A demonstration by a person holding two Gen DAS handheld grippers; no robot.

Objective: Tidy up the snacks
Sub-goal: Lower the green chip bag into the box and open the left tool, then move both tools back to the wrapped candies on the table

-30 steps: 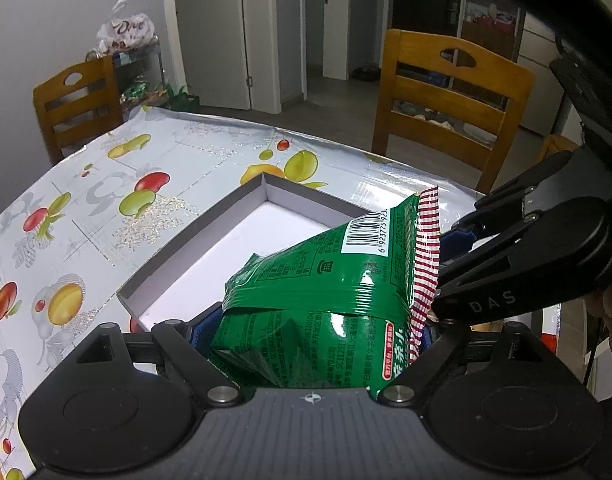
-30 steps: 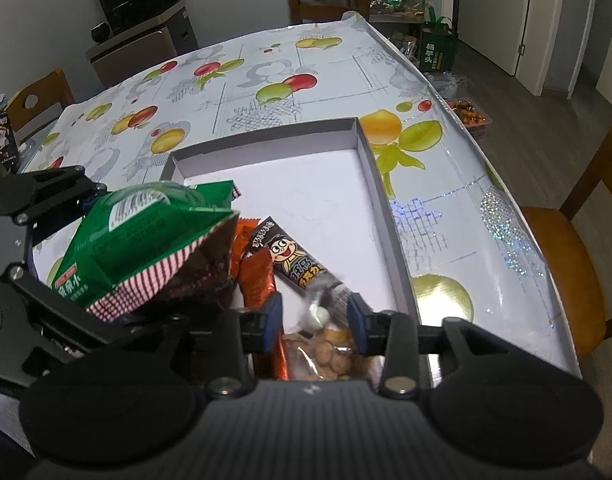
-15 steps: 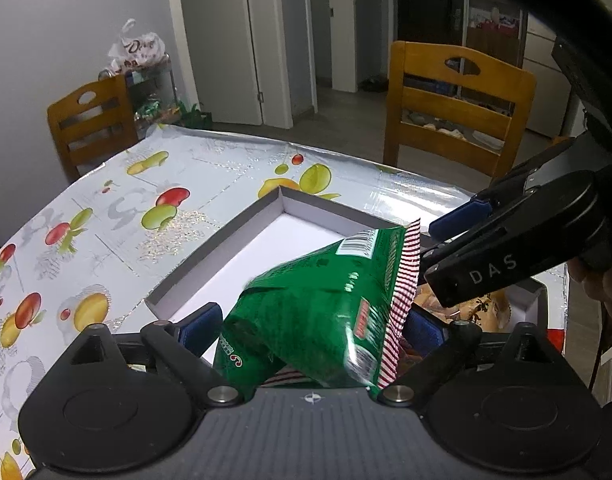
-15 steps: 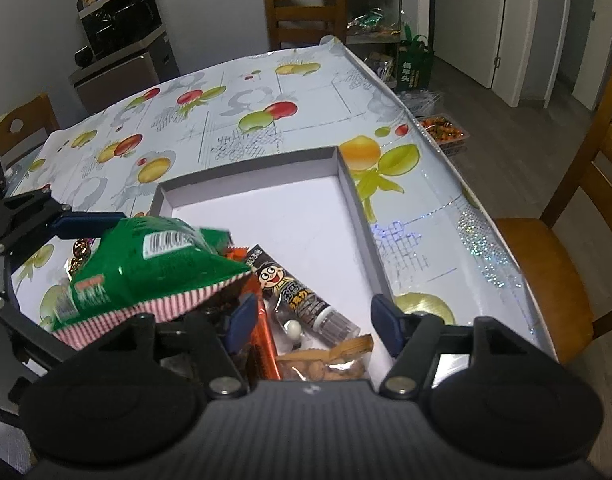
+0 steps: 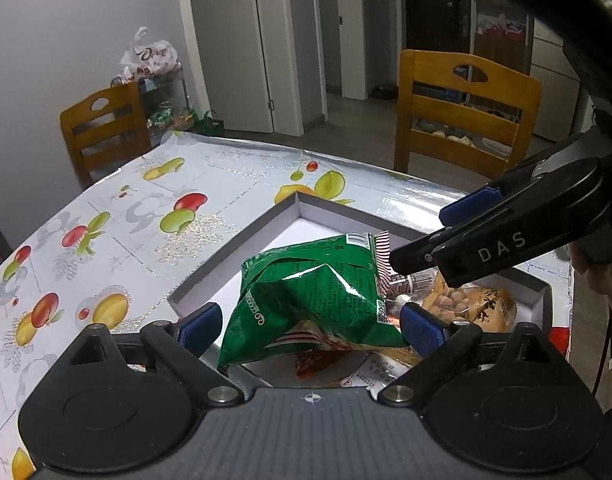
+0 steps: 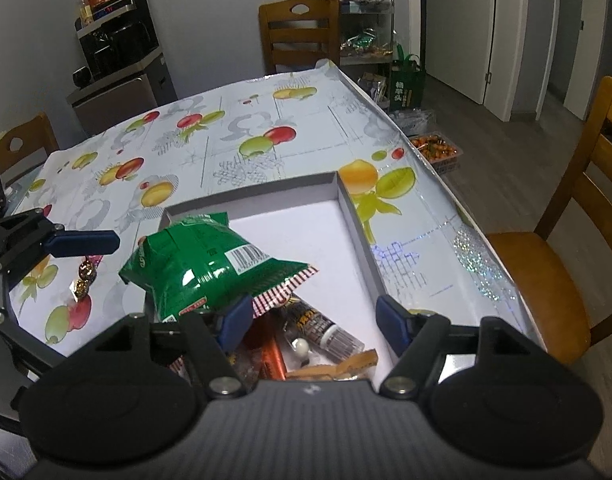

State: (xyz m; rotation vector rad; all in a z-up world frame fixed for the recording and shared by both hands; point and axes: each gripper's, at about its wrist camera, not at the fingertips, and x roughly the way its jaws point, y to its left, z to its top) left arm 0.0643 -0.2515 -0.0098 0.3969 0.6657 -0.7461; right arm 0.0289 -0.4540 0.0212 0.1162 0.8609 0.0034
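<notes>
So the green snack bag (image 5: 313, 300) is lying crumpled in the near end of the shallow grey box (image 5: 234, 256), propped on top of the other snacks in there. Under and beside it I can see a dark tube-shaped pack (image 6: 321, 326) with a cartoon face, an orange wrapper (image 6: 272, 356), and a clear bag of peanuts or similar (image 5: 465, 300) by the near corner. The far half of the box is just bare white bottom.

My left claw (image 5: 311, 326) is spread wide, blue pads either side of the green bag and not pressing on it. My right claw (image 6: 311, 322) is opening right now, over the tube pack and the orange wrapper; its left pad sits right at the striped edge of the green bag, but nothing's clamped.

The box sits on the worktop (image 6: 226, 140), which has a fruit-print cloth. A few wrapped candies (image 6: 84, 276) lie loose on the cloth just left of the box. Wooden chairs (image 5: 465, 116) stand around it.
</notes>
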